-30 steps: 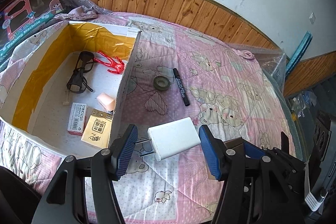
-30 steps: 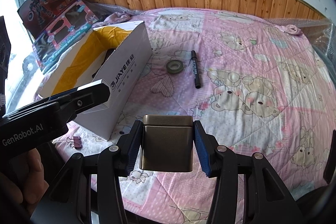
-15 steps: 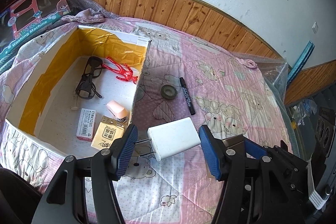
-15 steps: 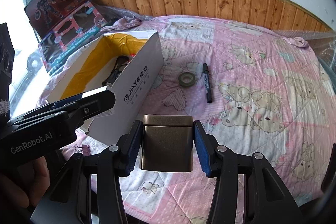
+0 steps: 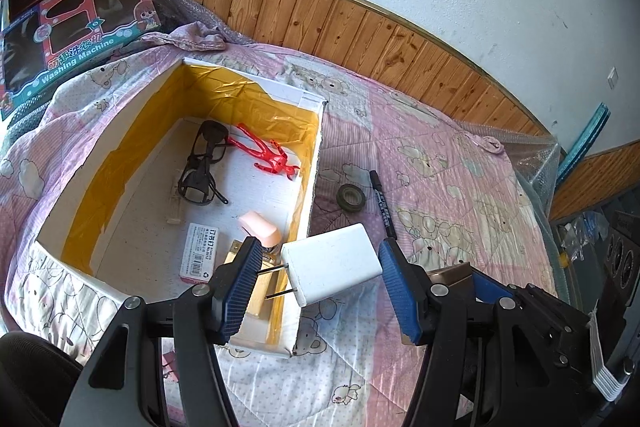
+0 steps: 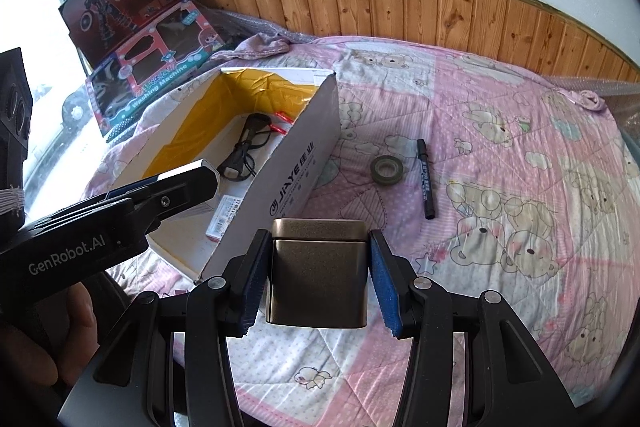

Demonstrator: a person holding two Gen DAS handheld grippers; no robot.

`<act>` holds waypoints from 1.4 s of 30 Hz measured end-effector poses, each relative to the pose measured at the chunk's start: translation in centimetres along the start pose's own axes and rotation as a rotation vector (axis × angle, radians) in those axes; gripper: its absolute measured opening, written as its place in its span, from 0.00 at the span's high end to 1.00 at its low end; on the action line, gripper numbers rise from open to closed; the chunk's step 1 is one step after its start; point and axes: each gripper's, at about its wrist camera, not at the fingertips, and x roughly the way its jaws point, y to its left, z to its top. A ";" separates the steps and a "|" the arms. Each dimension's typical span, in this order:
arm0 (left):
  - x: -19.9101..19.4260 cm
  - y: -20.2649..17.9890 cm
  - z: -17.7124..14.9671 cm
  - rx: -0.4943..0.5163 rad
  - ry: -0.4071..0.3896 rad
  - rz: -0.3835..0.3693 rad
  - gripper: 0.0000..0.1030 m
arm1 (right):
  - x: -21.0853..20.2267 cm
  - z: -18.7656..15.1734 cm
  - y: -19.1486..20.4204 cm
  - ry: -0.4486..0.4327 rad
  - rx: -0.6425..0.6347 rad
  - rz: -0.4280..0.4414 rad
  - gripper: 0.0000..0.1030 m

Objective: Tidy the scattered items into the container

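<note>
Much of what sat in the box (image 5: 308,183) was hidden from your right wrist camera: its near white wall and your left gripper (image 6: 120,219), crossing the lower left, covered most of the floor. The print on the small packets was too small to read.

Seen from your left wrist, the open cardboard box with yellow-lined walls lay on the pink bedspread (image 5: 440,163). Inside it were black glasses (image 5: 200,163), a red toy figure (image 5: 266,151), a pink eraser (image 5: 260,229), a white packet (image 5: 199,253) and a yellow packet (image 5: 256,287) partly behind the left finger.

Your left gripper (image 5: 320,277) held a white charger (image 5: 332,263) by its prongs and far end, above the box's near corner. Your right gripper (image 6: 318,281) was closed on a bronze tin (image 6: 318,275) over the bedspread, just beside the box. A tape roll (image 6: 386,169) and a black marker (image 6: 425,179) lay outside on the bedspread, near each other.
</note>
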 end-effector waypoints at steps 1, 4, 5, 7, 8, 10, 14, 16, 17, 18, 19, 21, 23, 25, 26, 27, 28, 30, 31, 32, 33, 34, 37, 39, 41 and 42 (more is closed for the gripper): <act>0.0 0.2 0.1 -0.002 -0.001 0.000 0.40 | 0.1 0.2 0.2 0.000 -0.003 0.002 0.51; -0.1 0.9 0.5 -0.006 -0.006 0.010 0.40 | 0.4 0.7 0.7 -0.001 -0.012 0.008 0.51; -0.2 1.1 0.7 -0.009 -0.008 0.012 0.40 | 0.5 0.8 0.9 -0.001 -0.014 0.011 0.51; -0.3 1.5 1.0 -0.012 -0.015 0.019 0.40 | 0.6 1.2 1.2 -0.002 -0.019 0.015 0.51; -0.4 1.7 1.2 -0.014 -0.017 0.021 0.40 | 0.7 1.4 1.4 -0.002 -0.022 0.017 0.51; -0.5 2.2 1.4 -0.021 -0.022 0.026 0.40 | 0.9 1.7 1.7 -0.003 -0.027 0.023 0.51; -0.5 3.2 1.9 -0.035 -0.031 0.036 0.40 | 1.1 2.3 2.3 -0.005 -0.036 0.032 0.51; -0.6 3.6 2.1 -0.041 -0.034 0.040 0.40 | 1.2 2.6 2.6 -0.008 -0.041 0.036 0.51; -0.6 3.8 2.2 -0.044 -0.036 0.041 0.40 | 1.3 2.8 2.8 -0.009 -0.043 0.038 0.51; -0.6 4.0 2.3 -0.046 -0.037 0.043 0.40 | 1.3 3.0 2.9 -0.011 -0.044 0.041 0.51; -0.6 4.2 2.4 -0.049 -0.039 0.045 0.40 | 1.3 3.2 3.1 -0.012 -0.046 0.044 0.51; -0.7 4.6 2.6 -0.054 -0.042 0.047 0.40 | 1.4 3.6 3.4 -0.017 -0.051 0.049 0.51; -0.7 5.0 2.8 -0.057 -0.046 0.052 0.40 | 1.4 3.9 3.8 -0.021 -0.057 0.054 0.51; -0.8 5.4 3.0 -0.059 -0.049 0.055 0.40 | 1.6 4.3 4.1 -0.023 -0.064 0.056 0.51; -0.9 5.6 3.2 -0.059 -0.051 0.058 0.40 | 1.6 4.5 4.3 -0.024 -0.066 0.058 0.51; -0.9 5.7 3.3 -0.060 -0.053 0.060 0.40 | 1.7 4.6 4.5 -0.026 -0.068 0.060 0.51; -1.0 5.9 3.4 -0.063 -0.056 0.062 0.40 | 1.8 4.8 4.6 -0.027 -0.070 0.061 0.51; -1.1 6.3 3.7 -0.065 -0.060 0.067 0.40 | 1.9 5.2 4.8 -0.028 -0.072 0.066 0.51; -1.1 6.5 3.8 -0.067 -0.062 0.070 0.40 | 2.0 5.3 5.0 -0.028 -0.075 0.069 0.51; -1.1 6.7 3.9 -0.069 -0.064 0.072 0.40 | 2.1 5.5 5.2 -0.029 -0.079 0.070 0.51; -1.1 6.9 3.9 -0.070 -0.065 0.075 0.40 | 2.2 5.6 5.4 -0.030 -0.083 0.070 0.51; -1.1 7.1 4.0 -0.073 -0.067 0.079 0.40 | 2.3 5.7 5.5 -0.029 -0.086 0.072 0.51; -1.1 7.8 4.2 -0.083 -0.069 0.087 0.40 | 2.7 6.1 6.1 -0.028 -0.099 0.076 0.51; -1.1 8.3 4.3 -0.089 -0.071 0.093 0.40 | 3.1 6.3 6.5 -0.025 -0.108 0.078 0.51; -1.0 8.8 4.5 -0.094 -0.070 0.098 0.40 | 3.5 6.5 6.9 -0.023 -0.119 0.080 0.51; -1.0 9.0 4.6 -0.097 -0.069 0.100 0.40 | 3.7 6.7 7.0 -0.022 -0.124 0.081 0.51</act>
